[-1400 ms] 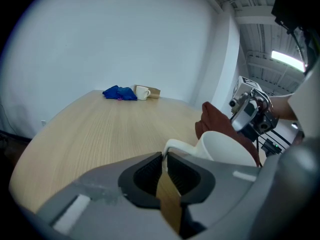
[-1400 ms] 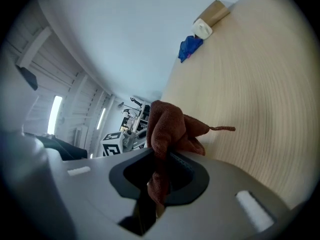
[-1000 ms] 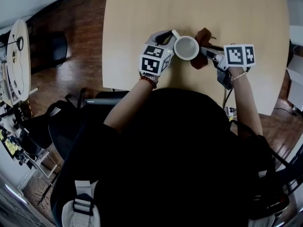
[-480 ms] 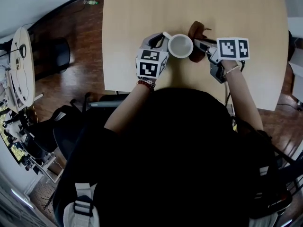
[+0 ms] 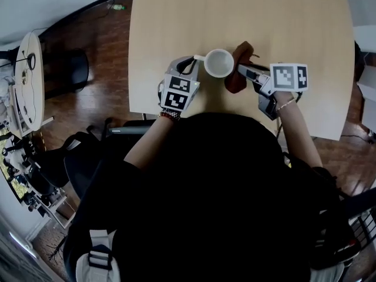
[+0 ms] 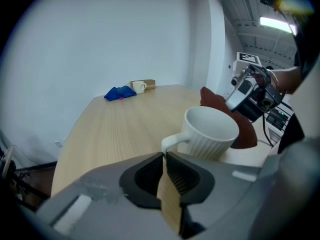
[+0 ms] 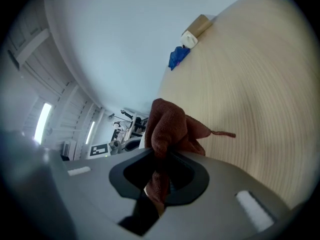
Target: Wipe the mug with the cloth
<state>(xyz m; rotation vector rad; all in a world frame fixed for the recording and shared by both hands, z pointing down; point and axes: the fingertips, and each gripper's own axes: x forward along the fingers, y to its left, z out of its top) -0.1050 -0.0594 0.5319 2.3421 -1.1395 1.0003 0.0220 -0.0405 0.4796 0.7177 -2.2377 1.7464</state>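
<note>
A white ribbed mug point(image 5: 218, 63) stands near the front edge of the wooden table point(image 5: 247, 10). My left gripper point(image 5: 194, 60) is shut on its handle, which points left. In the left gripper view the handle is pinched where the jaws meet, and the mug point(image 6: 212, 134) sits just past my left gripper point(image 6: 164, 156). My right gripper point(image 5: 242, 71) is shut on a rust-brown cloth point(image 5: 237, 69), which lies against the mug's right side. In the right gripper view the bunched cloth point(image 7: 172, 126) rises out of my right gripper point(image 7: 162, 165) and hides the mug.
At the table's far end lie a blue cloth point(image 6: 120, 92), a second small mug point(image 6: 139, 87) and a cardboard box point(image 6: 148, 84). Dark chairs point(image 5: 70, 163) and wooden floor lie left of the table. The table's front edge runs just under both grippers.
The mug has turned so its handle points left instead of up-left. My left gripper has swung back toward the table edge. The cloth has stayed at the mug's right side.
</note>
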